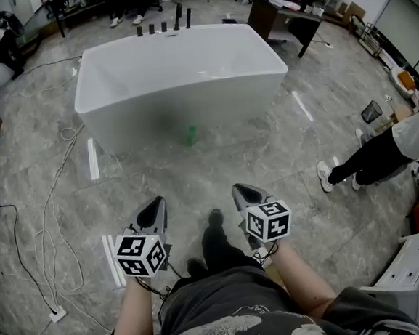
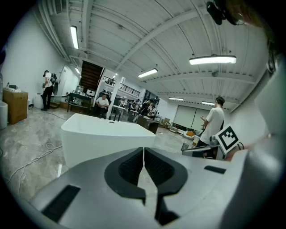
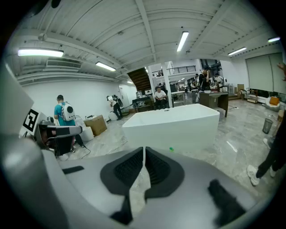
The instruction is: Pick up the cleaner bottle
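The cleaner bottle (image 1: 191, 135) is a small green bottle standing on the grey floor against the front wall of a white bathtub (image 1: 154, 113). In the right gripper view only its green top (image 3: 170, 149) peeks over the jaws. My left gripper (image 1: 158, 202) and right gripper (image 1: 240, 190) are held side by side in front of me, well short of the bottle, both pointing toward the tub. The left gripper (image 2: 143, 150) has its pads together with nothing between them. So does the right gripper (image 3: 144, 149). The left gripper view does not show the bottle.
Cables (image 1: 53, 213) trail over the floor at left beside white tape marks (image 1: 93, 159). A person in black trousers (image 1: 383, 151) stands at right near a white cabinet (image 1: 415, 269). Black tap fittings (image 1: 164, 25) line the tub's far rim. Desks and people fill the back.
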`<move>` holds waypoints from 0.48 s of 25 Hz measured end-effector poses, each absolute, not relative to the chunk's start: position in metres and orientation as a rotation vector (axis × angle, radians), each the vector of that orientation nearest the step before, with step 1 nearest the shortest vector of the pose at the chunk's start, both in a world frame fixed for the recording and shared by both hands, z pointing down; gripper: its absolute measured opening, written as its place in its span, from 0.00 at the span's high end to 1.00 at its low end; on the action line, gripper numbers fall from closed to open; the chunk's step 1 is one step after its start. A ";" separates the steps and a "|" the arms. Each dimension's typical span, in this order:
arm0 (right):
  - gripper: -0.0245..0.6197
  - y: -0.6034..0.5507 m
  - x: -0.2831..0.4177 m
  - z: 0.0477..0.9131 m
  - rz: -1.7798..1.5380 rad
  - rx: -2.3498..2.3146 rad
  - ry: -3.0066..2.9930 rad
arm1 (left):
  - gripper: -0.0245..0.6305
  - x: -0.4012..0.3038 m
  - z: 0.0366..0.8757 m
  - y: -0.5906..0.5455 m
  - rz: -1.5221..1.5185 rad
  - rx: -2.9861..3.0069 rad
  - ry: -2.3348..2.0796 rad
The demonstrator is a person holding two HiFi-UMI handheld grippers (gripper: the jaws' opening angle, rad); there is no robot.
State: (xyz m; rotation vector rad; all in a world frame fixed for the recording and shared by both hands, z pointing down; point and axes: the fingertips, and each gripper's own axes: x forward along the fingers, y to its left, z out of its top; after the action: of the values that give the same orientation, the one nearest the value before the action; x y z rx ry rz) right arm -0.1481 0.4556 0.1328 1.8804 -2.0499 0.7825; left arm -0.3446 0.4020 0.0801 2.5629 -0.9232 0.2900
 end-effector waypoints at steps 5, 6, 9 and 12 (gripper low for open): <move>0.91 0.462 -0.147 0.135 0.791 1.889 -2.042 | 0.93 -0.343 0.081 0.409 0.276 2.563 -0.907; 0.91 0.462 -0.147 0.137 0.792 1.890 -2.040 | 0.93 -0.342 0.082 0.409 0.280 2.564 -0.905; 0.91 0.462 -0.147 0.142 0.800 1.888 -2.031 | 0.93 -0.341 0.085 0.408 0.288 2.564 -0.899; 0.91 0.463 -0.148 0.144 0.799 1.874 -2.028 | 0.93 -0.340 0.083 0.409 0.286 2.573 -0.902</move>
State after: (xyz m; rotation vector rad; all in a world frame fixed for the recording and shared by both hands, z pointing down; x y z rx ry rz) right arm -0.1484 0.4630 0.1438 1.8736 -2.0283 0.7990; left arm -0.3398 0.4091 0.0834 2.5727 -0.9018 0.2863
